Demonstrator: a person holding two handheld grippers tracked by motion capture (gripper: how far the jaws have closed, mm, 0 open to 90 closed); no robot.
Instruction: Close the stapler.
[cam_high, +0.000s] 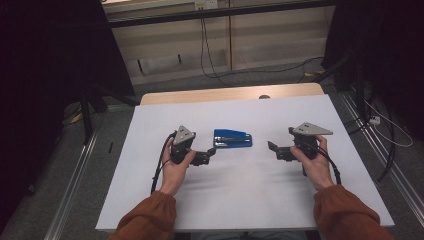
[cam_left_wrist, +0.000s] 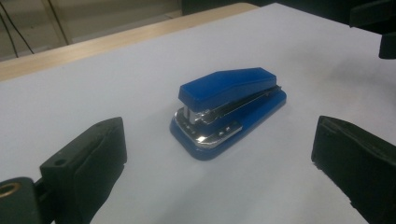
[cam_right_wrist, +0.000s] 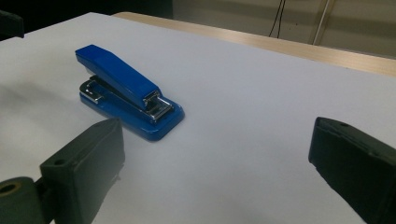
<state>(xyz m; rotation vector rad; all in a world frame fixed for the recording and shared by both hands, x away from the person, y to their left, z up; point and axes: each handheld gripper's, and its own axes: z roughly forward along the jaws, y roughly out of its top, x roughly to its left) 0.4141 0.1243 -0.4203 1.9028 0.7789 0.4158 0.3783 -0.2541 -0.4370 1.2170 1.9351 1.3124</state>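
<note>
A blue stapler (cam_high: 233, 138) lies flat on the white table top (cam_high: 250, 200), between the two hands. My left gripper (cam_high: 210, 152) hovers just left of it, open, nothing between its jaws. In the left gripper view the stapler (cam_left_wrist: 229, 109) sits a short way ahead of the gripper (cam_left_wrist: 219, 142), its metal mouth turned towards me. My right gripper (cam_high: 272, 147) is held to the stapler's right, a small gap away, also open with nothing in it. From the right gripper view the stapler (cam_right_wrist: 126, 88) lies ahead and to the left of the gripper (cam_right_wrist: 217, 140).
The white top covers a wooden table whose far edge (cam_high: 230, 93) shows as a tan strip. Cables (cam_high: 207, 50) run along the floor and wall behind. Dark stands (cam_high: 90, 100) flank the table on both sides.
</note>
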